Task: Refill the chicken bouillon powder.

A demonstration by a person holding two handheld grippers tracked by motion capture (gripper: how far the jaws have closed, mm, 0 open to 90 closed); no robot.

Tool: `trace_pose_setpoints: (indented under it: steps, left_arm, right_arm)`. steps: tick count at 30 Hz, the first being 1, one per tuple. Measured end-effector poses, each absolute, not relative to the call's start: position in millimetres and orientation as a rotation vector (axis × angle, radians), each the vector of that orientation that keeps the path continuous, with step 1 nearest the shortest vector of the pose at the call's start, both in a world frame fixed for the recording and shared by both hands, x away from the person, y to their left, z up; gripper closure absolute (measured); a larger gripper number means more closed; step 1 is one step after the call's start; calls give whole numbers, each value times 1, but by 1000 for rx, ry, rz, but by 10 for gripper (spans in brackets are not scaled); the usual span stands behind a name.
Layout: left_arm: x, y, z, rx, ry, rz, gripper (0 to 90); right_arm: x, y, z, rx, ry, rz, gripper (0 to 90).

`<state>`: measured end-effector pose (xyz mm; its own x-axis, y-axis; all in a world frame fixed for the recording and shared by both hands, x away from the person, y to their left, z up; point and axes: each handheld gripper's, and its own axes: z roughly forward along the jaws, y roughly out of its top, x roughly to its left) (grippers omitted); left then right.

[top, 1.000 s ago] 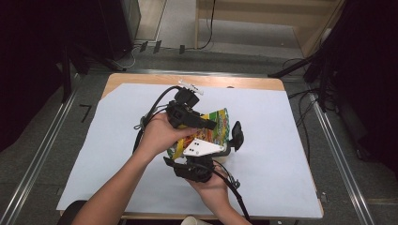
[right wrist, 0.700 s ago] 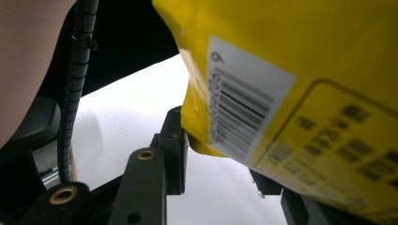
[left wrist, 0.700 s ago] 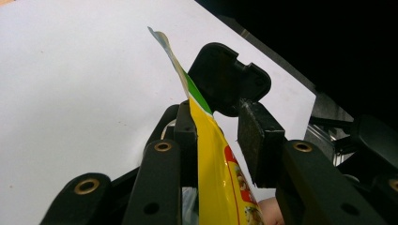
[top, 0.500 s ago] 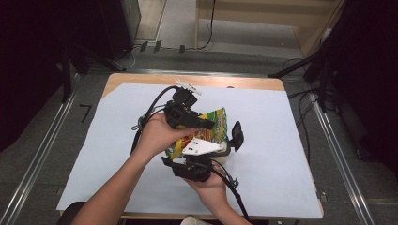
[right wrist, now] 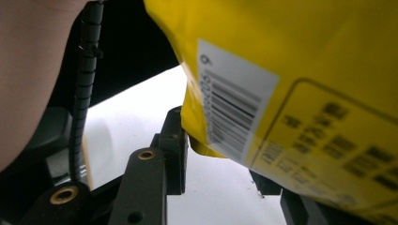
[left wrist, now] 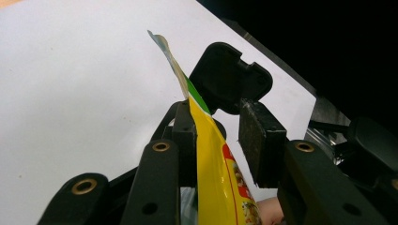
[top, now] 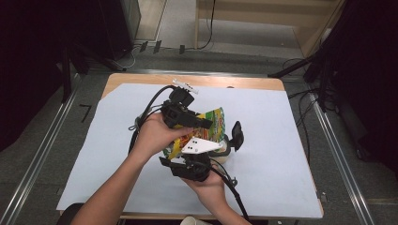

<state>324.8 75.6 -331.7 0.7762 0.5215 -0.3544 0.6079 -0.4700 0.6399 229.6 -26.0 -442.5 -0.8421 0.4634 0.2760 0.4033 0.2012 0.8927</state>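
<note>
We are holding a yellow snack bag (top: 209,126) up off the white table sheet (top: 281,140), between both tools, near the middle of the table. The left gripper (left wrist: 220,136) is standing partly open: the bag's top edge is lying against one jaw while the other pad (left wrist: 260,140) is standing clear of it, so it is not pinching yet. The right gripper (top: 220,145) is reaching under the bag's barcode side (right wrist: 234,112); whether its jaws are pressing the foil we cannot tell. We judge the bag lifted and steadied, and the top seal still looking closed, so any opening or pulling apart is still ahead.
</note>
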Motion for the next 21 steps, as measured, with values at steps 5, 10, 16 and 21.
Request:
trace_pose_setpoints:
  steps: [5, 10, 16, 21]
  left_arm:
    - [326, 76, -332, 2174, 841, -139, 694]
    - [325, 75, -333, 2179, 843, -130, 696]
    - [325, 75, -333, 2177, 838, -133, 696]
    - [325, 75, -333, 2177, 840, -130, 696]
  right_arm:
    - [230, -26, -443, 863, 2395, 1740, 638]
    - [229, -25, -443, 857, 2393, 1731, 636]
    - [229, -25, -443, 851, 2393, 1721, 637]
    - [229, -25, -443, 847, 2392, 1720, 637]
